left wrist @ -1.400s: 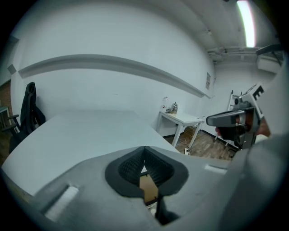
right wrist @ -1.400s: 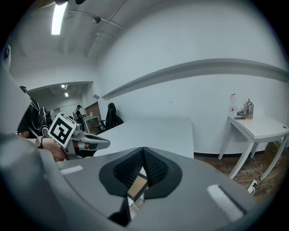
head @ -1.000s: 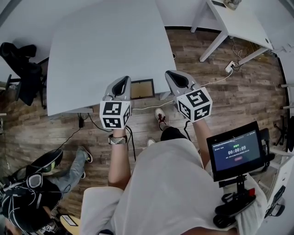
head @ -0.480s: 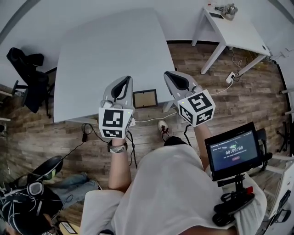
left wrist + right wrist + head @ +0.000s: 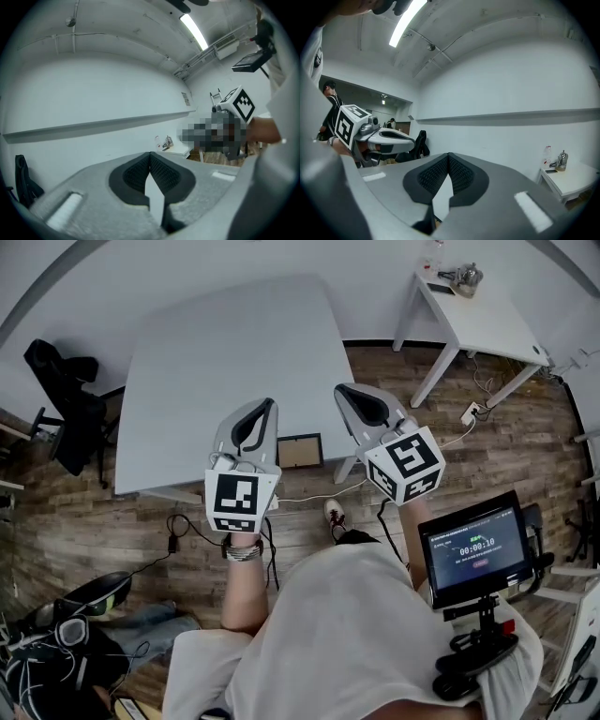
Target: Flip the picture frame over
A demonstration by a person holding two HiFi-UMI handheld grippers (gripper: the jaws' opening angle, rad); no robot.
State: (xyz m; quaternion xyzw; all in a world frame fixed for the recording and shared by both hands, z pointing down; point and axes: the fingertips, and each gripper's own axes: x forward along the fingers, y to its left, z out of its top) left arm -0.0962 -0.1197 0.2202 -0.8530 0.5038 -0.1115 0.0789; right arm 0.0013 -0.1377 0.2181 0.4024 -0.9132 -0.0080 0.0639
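Only one picture frame [image 5: 300, 451] is in sight: a small rectangle with a thin brown wooden border and a flat tan middle. It lies flat on the large table [image 5: 225, 352], close to the edge nearest the person. The large table is a single pale grey slab with a smooth matt top.

Two grippers are held over that near edge, one on each side of the frame, and neither touches it. The left gripper [image 5: 262, 407] has its jaws pressed together at the tips with nothing between them. The right gripper [image 5: 345, 393] is the same, closed and empty. Each has a grey moulded shell, dark ribbed pads and one cube with black and white square markers at its rear.

Beyond the large table's far right corner stands one smaller white table [image 5: 487, 320] with a shiny metal pot [image 5: 466, 277] on it. One dark office chair [image 5: 61, 399] sits off the large table's left side. Brown wood-plank floor [image 5: 506, 446] lies around it.

Just the head view shows the frame and the tabletop. The two gripper views look level across the room at a white wall and a ceiling strip light. Each also catches the other gripper's marker cube, and the closed pad tips are seen clearly there.
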